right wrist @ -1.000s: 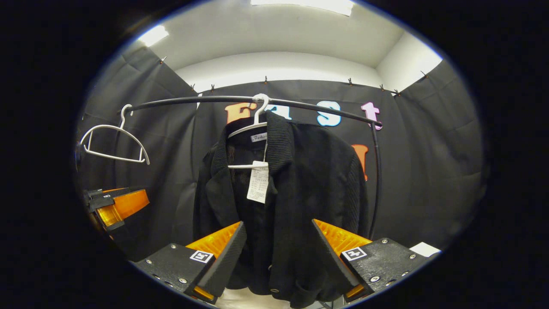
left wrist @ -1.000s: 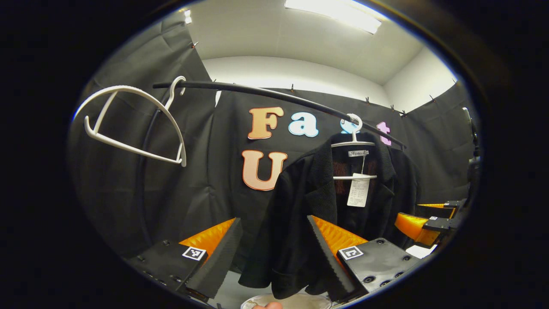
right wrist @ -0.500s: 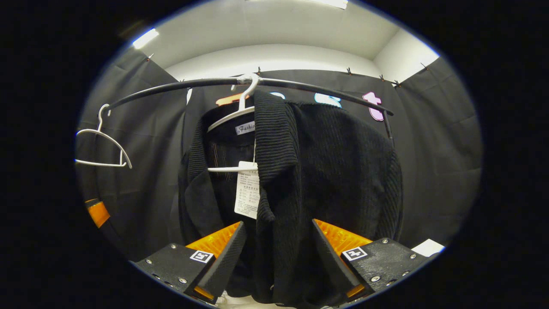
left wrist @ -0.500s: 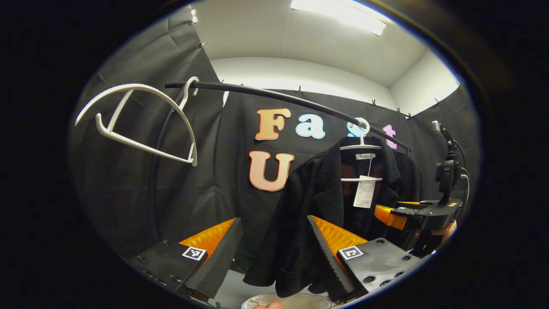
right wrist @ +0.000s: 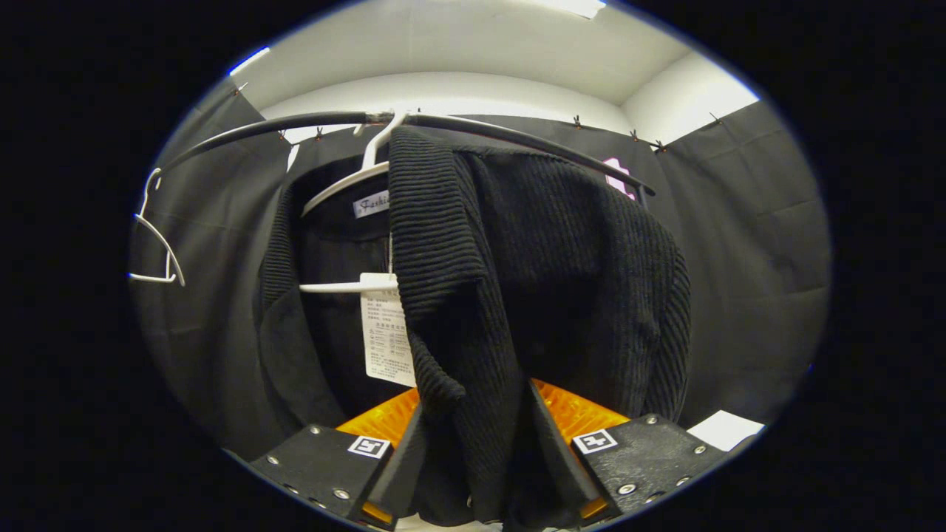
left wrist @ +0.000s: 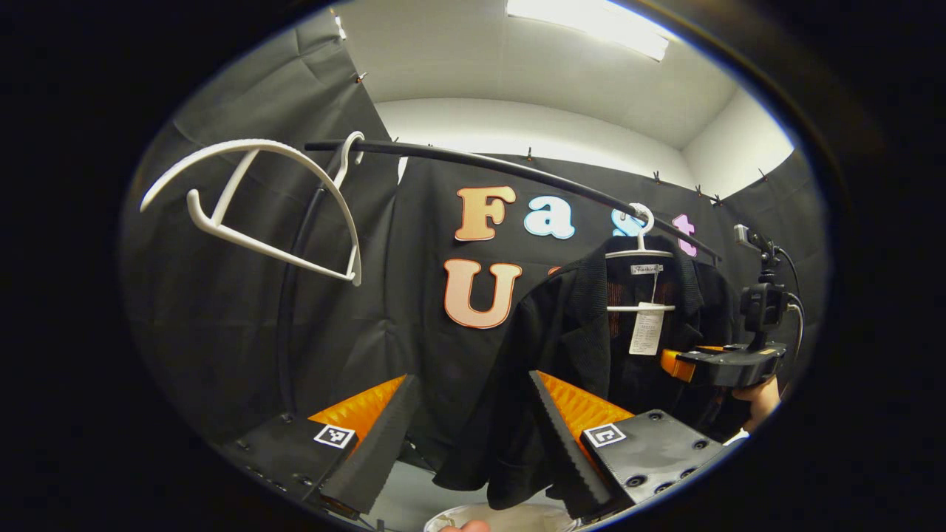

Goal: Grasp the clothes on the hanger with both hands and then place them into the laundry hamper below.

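Two grippers work at a black jacket (right wrist: 532,281) hung on a white hanger (right wrist: 347,177). Nearest, the right gripper (right wrist: 473,462) has its fingers narrowed around the jacket's front edge, seemingly pinching it. The left gripper (left wrist: 469,436) holds its fingers apart, with the jacket's other side just beyond them. Grasping is underway; next, the left gripper likely needs to advance and close.

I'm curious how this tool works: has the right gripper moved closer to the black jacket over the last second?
Yes. The right gripper has pushed forward: against the black rail, the black jacket looms larger, its front edge now between narrowed fingers.
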A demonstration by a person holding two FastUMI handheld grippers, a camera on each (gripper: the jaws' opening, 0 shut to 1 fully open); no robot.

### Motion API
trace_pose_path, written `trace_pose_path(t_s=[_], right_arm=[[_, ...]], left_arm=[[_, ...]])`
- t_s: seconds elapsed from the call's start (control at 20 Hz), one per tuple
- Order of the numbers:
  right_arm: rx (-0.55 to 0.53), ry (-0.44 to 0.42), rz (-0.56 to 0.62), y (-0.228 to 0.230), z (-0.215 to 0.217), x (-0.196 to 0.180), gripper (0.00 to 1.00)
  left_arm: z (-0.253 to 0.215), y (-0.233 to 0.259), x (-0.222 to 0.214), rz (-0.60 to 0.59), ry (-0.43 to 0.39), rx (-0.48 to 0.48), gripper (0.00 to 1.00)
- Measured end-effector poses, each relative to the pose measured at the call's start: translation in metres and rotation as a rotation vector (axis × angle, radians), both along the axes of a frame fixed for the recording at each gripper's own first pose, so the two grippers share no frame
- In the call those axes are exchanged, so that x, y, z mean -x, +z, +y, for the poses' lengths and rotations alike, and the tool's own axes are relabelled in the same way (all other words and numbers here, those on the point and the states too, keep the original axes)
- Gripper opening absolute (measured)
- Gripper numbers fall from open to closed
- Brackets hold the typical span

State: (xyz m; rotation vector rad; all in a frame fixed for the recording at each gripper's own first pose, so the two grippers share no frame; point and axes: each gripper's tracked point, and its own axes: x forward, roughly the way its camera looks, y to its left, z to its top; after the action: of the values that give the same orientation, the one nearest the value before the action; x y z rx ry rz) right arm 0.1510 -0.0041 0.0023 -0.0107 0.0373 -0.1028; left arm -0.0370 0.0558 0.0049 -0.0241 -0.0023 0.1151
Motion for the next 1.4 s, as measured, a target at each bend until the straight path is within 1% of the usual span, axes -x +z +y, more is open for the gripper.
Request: trace_pose_path(t_s=[0.05, 0.1, 0.15, 0.2, 0.25, 0.3, 0.35, 0.4, 0.45, 0.5, 0.55, 0.6, 0.65, 0.85, 0.9, 0.95, 1.0, 1.05, 1.15, 1.2, 1.25, 1.3, 1.35, 1.4], right_arm=[[0.016, -0.012, 0.0, -0.001, -0.004, -0.001, 0.71], [0.033, -0.025, 0.003, -0.002, -0.008, -0.002, 0.65], [0.047, -0.036, 0.01, -0.003, -0.011, -0.002, 0.7], [0.058, -0.048, 0.016, -0.004, -0.015, -0.002, 0.47], [0.067, -0.058, 0.016, -0.004, -0.02, -0.002, 0.56], [0.075, -0.06, 0.014, -0.003, -0.023, -0.001, 0.28], [0.082, -0.062, 0.011, -0.002, -0.025, 0.002, 0.29], [0.089, -0.049, 0.005, -0.001, -0.025, 0.004, 0.18], [0.097, -0.01, 0.002, -0.002, -0.02, 0.006, 0.07], [0.106, 0.027, -0.005, -0.002, -0.015, 0.009, 0.05], [0.115, 0.035, -0.018, 0.0, -0.015, 0.015, 0.09], [0.127, 0.027, -0.038, 0.005, -0.018, 0.023, 0.0], [0.136, 0.024, -0.059, 0.01, -0.018, 0.03, 0.06], [0.137, 0.055, -0.082, 0.023, -0.008, 0.058, 0.04], [0.132, 0.065, -0.087, 0.027, -0.005, 0.064, 0.04], [0.121, 0.075, -0.087, 0.031, -0.003, 0.069, 0.04], [0.103, 0.087, -0.086, 0.034, 0.0, 0.073, 0.04], [0.085, 0.099, -0.087, 0.037, 0.003, 0.076, 0.04], [0.075, 0.104, -0.095, 0.042, 0.0, 0.081, 0.04], [0.075, 0.104, -0.098, 0.043, -0.002, 0.083, 0.04], [0.073, 0.107, -0.098, 0.044, -0.001, 0.086, 0.04], [0.069, 0.112, -0.096, 0.044, -0.001, 0.086, 0.04], [0.066, 0.115, -0.093, 0.043, 0.0, 0.084, 0.04], [0.067, 0.122, -0.089, 0.042, 0.0, 0.083, 0.04]], left_arm=[[0.0, 0.0, -0.001, -0.002, -0.003, 0.0, 1.0], [-0.002, 0.0, -0.001, -0.004, -0.008, -0.001, 0.96], [-0.003, 0.0, -0.001, -0.005, -0.011, -0.004, 0.93], [-0.003, 0.0, -0.002, -0.006, -0.013, -0.007, 0.93], [-0.003, 0.0, -0.002, -0.005, -0.014, -0.01, 0.96], [-0.003, -0.001, -0.003, -0.003, -0.015, -0.01, 0.93], [-0.004, -0.001, -0.004, -0.001, -0.019, -0.008, 0.93], [-0.006, -0.003, -0.005, 0.001, -0.026, -0.006, 0.93], [-0.008, -0.004, -0.006, 0.003, -0.033, -0.005, 0.96], [-0.011, -0.006, -0.007, 0.007, -0.042, -0.003, 0.96], [-0.015, -0.007, -0.009, 0.012, -0.054, 0.001, 0.93], [-0.02, -0.008, -0.011, 0.015, -0.066, 0.004, 0.93], [-0.024, -0.009, -0.015, 0.019, -0.079, 0.007, 0.93], [-0.052, -0.011, -0.031, 0.018, -0.149, 0.012, 0.93], [-0.063, -0.013, -0.037, 0.021, -0.181, 0.021, 1.0], [-0.076, -0.014, -0.043, 0.026, -0.218, 0.042, 0.96], [-0.088, -0.013, -0.05, 0.026, -0.256, 0.069, 0.97], [-0.098, -0.012, -0.058, 0.023, -0.278, 0.088, 0.94], [-0.114, -0.011, -0.076, 0.01, -0.303, 0.102, 1.0], [-0.124, -0.01, -0.085, 0.002, -0.316, 0.101, 1.0], [-0.132, -0.012, -0.094, -0.001, -0.325, 0.098, 0.96], [-0.14, -0.015, -0.104, -0.001, -0.328, 0.092, 0.96], [-0.145, -0.018, -0.113, 0.003, -0.32, 0.081, 0.93], [-0.149, -0.024, -0.121, 0.007, -0.304, 0.061, 0.93]])
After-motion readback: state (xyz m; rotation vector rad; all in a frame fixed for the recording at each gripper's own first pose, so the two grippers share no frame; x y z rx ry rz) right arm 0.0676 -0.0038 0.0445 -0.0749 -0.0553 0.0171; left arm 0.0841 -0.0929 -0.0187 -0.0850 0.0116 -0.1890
